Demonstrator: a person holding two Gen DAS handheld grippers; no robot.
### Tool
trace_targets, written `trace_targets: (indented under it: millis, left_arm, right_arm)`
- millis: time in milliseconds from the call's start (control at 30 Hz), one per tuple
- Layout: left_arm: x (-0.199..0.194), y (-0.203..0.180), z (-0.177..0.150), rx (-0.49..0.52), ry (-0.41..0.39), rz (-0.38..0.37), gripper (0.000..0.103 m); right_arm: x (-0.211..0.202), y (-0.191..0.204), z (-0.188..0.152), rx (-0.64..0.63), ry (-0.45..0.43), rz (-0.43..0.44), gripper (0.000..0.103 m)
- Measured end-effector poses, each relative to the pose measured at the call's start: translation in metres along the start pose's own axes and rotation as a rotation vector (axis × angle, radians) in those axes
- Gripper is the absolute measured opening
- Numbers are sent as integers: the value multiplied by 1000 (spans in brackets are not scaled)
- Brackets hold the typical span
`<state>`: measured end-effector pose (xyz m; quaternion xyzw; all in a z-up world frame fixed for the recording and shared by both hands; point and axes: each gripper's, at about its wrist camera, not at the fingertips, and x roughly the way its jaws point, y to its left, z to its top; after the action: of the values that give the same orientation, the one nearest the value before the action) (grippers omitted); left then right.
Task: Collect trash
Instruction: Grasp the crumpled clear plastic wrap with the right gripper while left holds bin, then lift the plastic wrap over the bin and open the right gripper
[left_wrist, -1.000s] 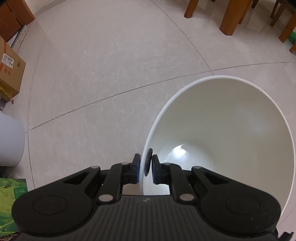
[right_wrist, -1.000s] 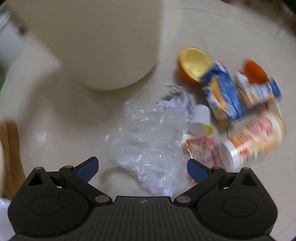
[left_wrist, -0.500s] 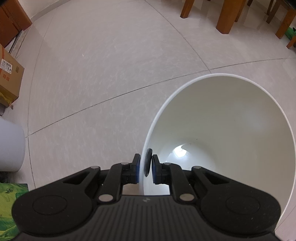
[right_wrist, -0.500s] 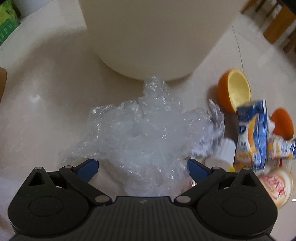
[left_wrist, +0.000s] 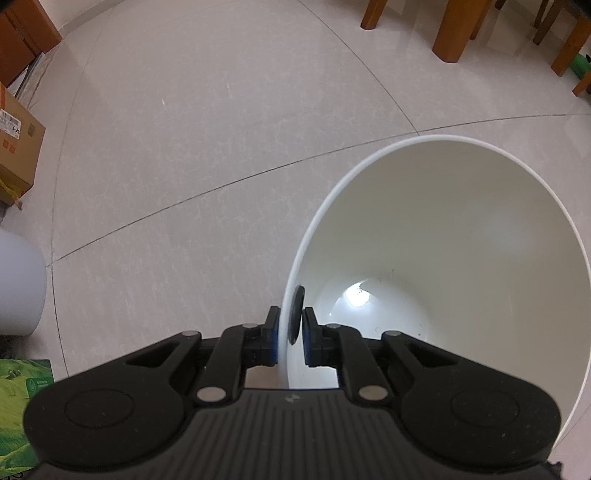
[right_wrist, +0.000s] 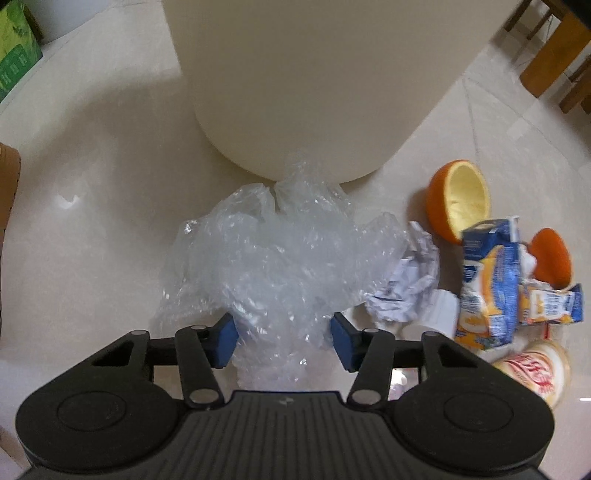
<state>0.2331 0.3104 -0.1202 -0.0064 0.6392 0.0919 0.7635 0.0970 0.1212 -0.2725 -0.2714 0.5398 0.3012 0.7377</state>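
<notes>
The left gripper (left_wrist: 290, 341) is pinched onto the near rim of the tall white plastic bin (left_wrist: 480, 236), one pad outside the wall and one inside, which looks meant to steady the bin and tip its mouth toward the rubbish. The bin's long axis runs down and away from that gripper, and it appears empty. Beside its base on the pale tiled floor (right_wrist: 96, 177) lies a crumpled clear plastic bag (right_wrist: 280, 258), its knotted tip pointing at the bin and touching its wall. The right gripper (right_wrist: 282, 341) sits low with its jaws half spread on either side of the bag's near end, not yet clamped. Just right of the bag lie a ball of white paper (right_wrist: 410, 284), a hollowed orange half (right_wrist: 460, 199) and a crushed blue juice carton (right_wrist: 487, 284).
</notes>
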Motion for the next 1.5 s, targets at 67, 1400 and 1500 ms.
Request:
trace_targets:
  millis: [67, 1400, 1500]
  left_arm:
    - [0, 1, 0, -1, 5, -4, 9]
    - [0, 2, 13, -3, 26, -16, 7]
    - [1, 1, 12, 3, 26, -8, 7]
  right_arm:
    - [-13, -5, -1, 7, 2, -2, 55]
    - [-198, -85, 63, 90, -107, -154, 55]
    - [-214, -91, 80, 72, -155, -173, 55]
